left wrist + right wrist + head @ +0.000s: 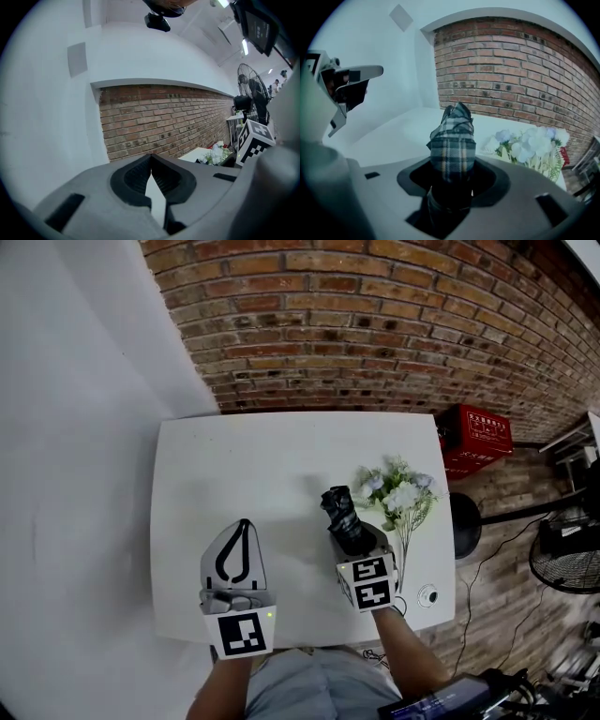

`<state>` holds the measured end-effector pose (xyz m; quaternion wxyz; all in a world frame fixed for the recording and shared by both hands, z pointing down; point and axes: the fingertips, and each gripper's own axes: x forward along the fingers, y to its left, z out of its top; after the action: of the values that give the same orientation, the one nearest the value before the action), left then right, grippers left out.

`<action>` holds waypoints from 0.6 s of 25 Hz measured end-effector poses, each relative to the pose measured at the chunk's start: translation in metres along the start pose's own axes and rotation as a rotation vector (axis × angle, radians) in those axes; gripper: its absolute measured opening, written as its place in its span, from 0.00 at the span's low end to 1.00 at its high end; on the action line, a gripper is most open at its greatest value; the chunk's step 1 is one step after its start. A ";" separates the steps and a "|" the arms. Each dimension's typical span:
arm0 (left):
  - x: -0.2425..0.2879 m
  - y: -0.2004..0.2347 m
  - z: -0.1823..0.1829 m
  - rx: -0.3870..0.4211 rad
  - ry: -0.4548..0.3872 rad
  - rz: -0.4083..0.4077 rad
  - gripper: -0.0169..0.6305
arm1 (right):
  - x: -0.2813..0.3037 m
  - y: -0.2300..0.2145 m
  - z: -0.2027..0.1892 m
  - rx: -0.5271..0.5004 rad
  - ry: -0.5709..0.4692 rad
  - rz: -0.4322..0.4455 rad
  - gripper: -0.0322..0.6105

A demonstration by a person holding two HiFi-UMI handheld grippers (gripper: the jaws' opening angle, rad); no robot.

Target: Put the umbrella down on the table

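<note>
The folded dark plaid fabric umbrella (453,145) was clamped in the right tongs (452,180). It stuck out ahead of them, tilted down over the white rectangular desk (244,465); contact with the top could not be confirmed. The left tongs (151,161) were closed at the tips, nothing held, off to the left. A bunch of white artificial flowers (401,493) lay just right of the umbrella. Judged best: far end lowered first onto bare desk left of the flowers, umbrella laid flat, grip released only once fully supported.
</note>
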<state>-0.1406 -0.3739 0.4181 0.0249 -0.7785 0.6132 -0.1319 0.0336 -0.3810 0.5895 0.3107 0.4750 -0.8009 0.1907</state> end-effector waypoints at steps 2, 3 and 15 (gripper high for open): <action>-0.001 0.002 0.000 0.004 0.003 0.003 0.04 | 0.003 0.001 -0.002 -0.002 0.022 0.008 0.37; -0.001 0.003 0.001 0.006 0.004 0.005 0.04 | 0.005 0.002 -0.004 -0.004 0.036 0.012 0.37; -0.003 0.009 0.001 -0.005 0.010 0.018 0.04 | 0.016 0.011 -0.020 0.004 0.146 0.055 0.45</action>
<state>-0.1494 -0.3728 0.4153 0.0208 -0.7722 0.6208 -0.1340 0.0246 -0.3747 0.6149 0.3620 0.4382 -0.7886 0.2349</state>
